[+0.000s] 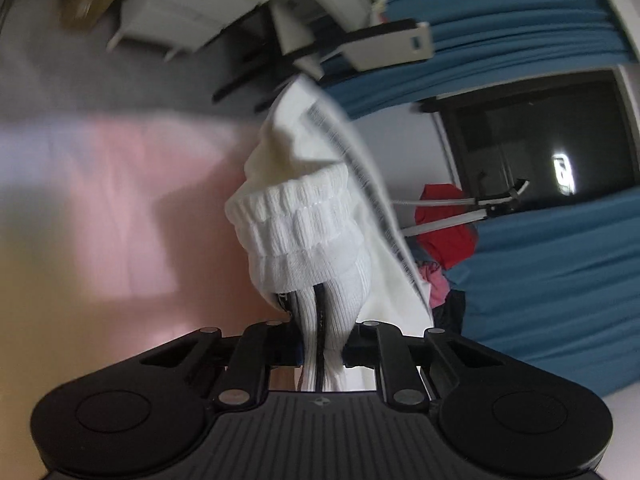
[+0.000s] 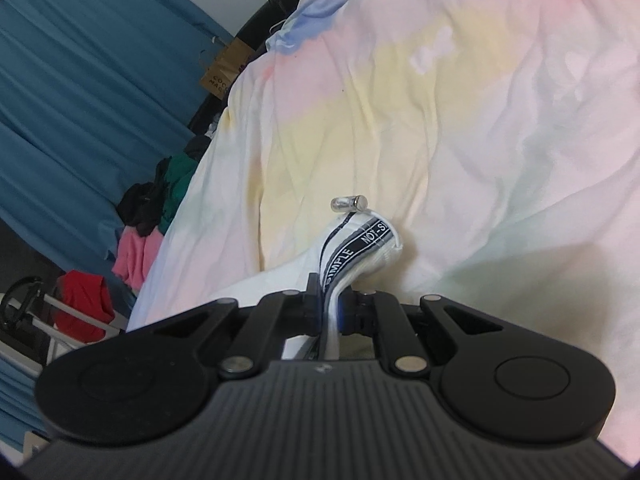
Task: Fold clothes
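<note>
A white garment (image 1: pixel 304 224) with a thick ribbed cuff hangs up in front of my left gripper (image 1: pixel 320 344), which is shut on a bunched ribbed part of it with a dark stripe. A tape edge with small print runs along its right side. In the right wrist view my right gripper (image 2: pixel 330 308) is shut on another white piece (image 2: pixel 360 240) of the garment, trimmed with black lettered tape. A metal-tipped cord end (image 2: pixel 349 203) sticks out just above that piece. Both grips hover over a pastel bed cover (image 2: pixel 480 120).
Blue curtains (image 2: pixel 80 100) hang beside the bed. A heap of red, pink and green clothes (image 2: pixel 132 248) lies on a rack at the bed's left edge. A brown paper bag (image 2: pixel 228 68) stands further back. A dark window (image 1: pixel 540 140) and white furniture (image 1: pixel 208 0) show in the left wrist view.
</note>
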The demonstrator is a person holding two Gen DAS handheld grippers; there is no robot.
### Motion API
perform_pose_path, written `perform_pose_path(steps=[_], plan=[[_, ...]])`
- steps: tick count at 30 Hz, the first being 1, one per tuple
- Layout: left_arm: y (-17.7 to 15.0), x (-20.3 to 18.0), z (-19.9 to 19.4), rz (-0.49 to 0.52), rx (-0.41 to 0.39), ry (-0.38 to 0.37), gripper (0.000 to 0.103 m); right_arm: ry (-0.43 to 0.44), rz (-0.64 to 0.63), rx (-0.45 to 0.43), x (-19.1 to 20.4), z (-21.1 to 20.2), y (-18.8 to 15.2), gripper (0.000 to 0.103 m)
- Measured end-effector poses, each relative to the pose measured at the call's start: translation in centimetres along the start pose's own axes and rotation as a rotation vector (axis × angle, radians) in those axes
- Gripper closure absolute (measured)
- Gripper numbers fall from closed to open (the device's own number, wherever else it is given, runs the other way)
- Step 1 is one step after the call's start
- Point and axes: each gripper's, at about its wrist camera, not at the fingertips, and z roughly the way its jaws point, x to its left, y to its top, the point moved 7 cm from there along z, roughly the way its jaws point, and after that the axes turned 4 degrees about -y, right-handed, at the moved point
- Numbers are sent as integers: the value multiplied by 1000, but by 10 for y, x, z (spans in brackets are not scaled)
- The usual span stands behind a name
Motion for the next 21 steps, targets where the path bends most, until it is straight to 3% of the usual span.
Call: perform_pose_path(steps=[4,7,10,14,17,21], plan=[[31,-1,-52,-18,-19,47,89,3,-59,-26,-1,-24,7,94],[39,15,-77,-21,8,70,89,-17,-129,-138,2,-58,19,94],[41,40,-91,5,49,131,89,-152,-191,-235,-7,-76,29,94],[42,71,-96,84,88,236,88,-335,-150,-80,-45,-54,18,94],[36,82,-89,137,105,302,87,-390,-113,17,-68,-37,10,93],[29,76,-88,204,108,321,80,-383,-143,0,-60,-42,15,89]])
